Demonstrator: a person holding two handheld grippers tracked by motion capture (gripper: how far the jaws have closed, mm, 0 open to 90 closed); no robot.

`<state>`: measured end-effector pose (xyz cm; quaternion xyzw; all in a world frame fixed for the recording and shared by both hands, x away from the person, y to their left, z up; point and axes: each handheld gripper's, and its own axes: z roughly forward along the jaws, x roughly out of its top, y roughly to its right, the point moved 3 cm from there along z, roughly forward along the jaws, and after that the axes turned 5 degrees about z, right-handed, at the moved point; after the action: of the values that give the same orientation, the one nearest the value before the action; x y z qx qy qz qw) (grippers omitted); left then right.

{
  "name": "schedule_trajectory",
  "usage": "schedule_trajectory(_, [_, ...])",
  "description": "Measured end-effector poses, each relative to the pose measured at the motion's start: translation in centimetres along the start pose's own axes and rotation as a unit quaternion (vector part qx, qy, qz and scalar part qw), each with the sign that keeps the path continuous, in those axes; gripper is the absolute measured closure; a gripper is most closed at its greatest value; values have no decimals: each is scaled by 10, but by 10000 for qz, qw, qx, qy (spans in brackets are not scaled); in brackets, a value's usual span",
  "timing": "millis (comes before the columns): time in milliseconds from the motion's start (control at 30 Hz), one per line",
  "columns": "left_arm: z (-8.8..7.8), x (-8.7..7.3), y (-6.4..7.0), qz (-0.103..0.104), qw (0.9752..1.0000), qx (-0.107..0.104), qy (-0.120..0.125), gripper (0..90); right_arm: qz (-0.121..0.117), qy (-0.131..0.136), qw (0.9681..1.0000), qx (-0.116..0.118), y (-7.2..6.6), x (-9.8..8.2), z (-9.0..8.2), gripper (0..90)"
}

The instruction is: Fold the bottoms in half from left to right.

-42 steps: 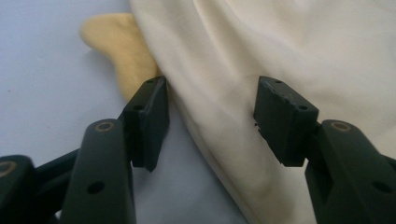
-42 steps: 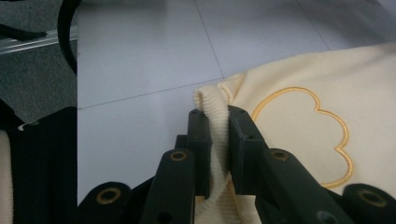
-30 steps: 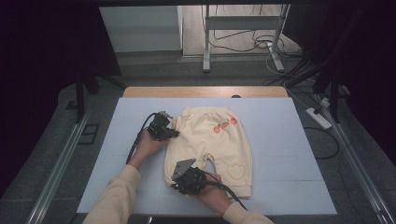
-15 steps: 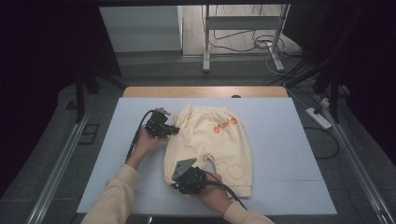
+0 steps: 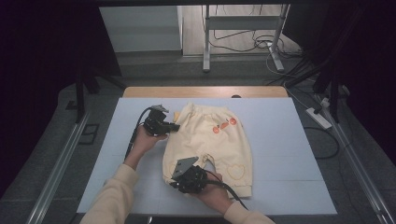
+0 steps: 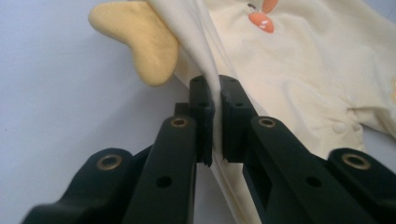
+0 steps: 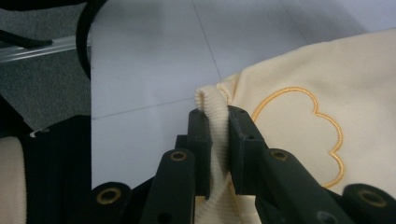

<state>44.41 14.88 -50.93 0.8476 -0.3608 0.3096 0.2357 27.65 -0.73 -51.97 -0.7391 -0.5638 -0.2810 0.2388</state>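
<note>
Cream trousers [image 5: 212, 140] lie flat on the white counter [image 5: 289, 154]. Left tongs [image 6: 215, 93] are clenched on a thin fold at the waist edge — beside a yellow flap [image 6: 140, 42]. Right tongs [image 7: 215, 114] grip the ribbed cuff [image 7: 212, 100] of the near leg, just beside an embroidered cloud outline [image 7: 303, 126].

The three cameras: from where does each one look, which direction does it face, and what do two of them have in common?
High view: above the person's side, facing forward and down on the white table; forearms, left claw and right claw show.
Left gripper view: rides the left claw, looks along its jaws, shut on the cream garment.
Right gripper view: rides the right claw, shut on the ribbed cuff.
Shared: both gripper views show the garment on the table.
</note>
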Motion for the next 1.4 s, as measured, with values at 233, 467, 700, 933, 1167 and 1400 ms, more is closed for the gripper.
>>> schedule_trajectory(233, [-8, 3, 1, -62, 9999, -71, 134, 849, -50, 156, 9999, 15, -4, 8, -9, 795])
schedule_trajectory(467, [-14, 6, 5, -23, 9998, -108, 191, 849, -68, 230, 9997, 52, -7, 11, -11, 795])
schedule_trajectory(700, [-20, 6, 3, -79, 9995, -113, 296, 852, -62, 260, 9996, 71, -7, 11, -11, 796])
schedule_trajectory(933, [-41, 15, 10, 8, 9980, -143, 612, 855, -206, 571, 9981, 64, -16, 23, -22, 796])
schedule_trajectory(1167, [-37, 11, 8, -73, 9982, -234, 545, 856, -183, 514, 9984, 116, -16, 21, -20, 796])
schedule_trajectory(1400, [-37, 8, 3, -182, 9979, -283, 554, 856, -117, 498, 9986, 156, -13, 19, -17, 797])
